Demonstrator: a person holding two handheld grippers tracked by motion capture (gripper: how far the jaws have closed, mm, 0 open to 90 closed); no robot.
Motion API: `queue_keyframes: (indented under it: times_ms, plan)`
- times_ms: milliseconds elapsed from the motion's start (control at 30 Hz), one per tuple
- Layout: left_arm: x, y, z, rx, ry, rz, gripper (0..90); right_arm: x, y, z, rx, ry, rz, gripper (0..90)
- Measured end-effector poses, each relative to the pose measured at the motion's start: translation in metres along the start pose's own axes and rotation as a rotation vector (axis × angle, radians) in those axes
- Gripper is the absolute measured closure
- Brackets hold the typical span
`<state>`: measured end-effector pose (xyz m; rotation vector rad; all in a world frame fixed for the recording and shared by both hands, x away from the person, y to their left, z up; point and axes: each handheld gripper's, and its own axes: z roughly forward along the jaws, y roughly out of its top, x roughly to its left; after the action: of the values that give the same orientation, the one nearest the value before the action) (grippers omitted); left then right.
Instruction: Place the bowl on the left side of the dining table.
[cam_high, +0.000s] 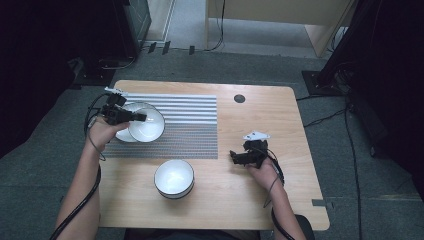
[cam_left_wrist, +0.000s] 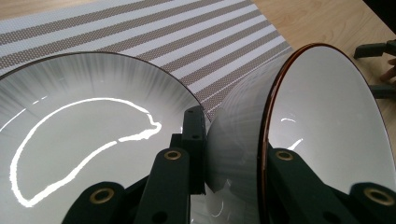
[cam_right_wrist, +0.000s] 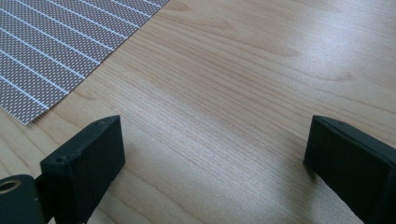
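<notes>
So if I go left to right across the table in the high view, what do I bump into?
Left gripper holding a tilted bowl → bowl of its own near the front → small dark hole → right gripper.

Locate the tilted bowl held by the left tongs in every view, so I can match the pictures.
High view: tilted bowl at upper left, over the striped mat, gripped by the left tongs.
Left gripper view: right of centre, its rim clamped between the jaws.
Right gripper view: the bowl is not in this picture.
Shared landmark: the striped mat.
</notes>
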<state>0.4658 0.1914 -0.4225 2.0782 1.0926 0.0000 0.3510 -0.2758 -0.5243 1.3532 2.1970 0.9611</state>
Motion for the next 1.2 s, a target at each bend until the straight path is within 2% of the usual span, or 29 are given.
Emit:
queue_keyframes:
  times_ms: [667, 1200]
  plan:
    - [0.003, 0.009, 0.002, -0.003, 0.006, 0.017, 77.6, 0.0, 0.0, 0.0, -0.001, -0.001, -0.001, 4.5]
    - [0.028, -0.004, 0.003, -0.014, 0.048, -0.053, 77.7, 0.0, 0.0, 0.0, -0.001, 0.0, -0.001, 4.4]
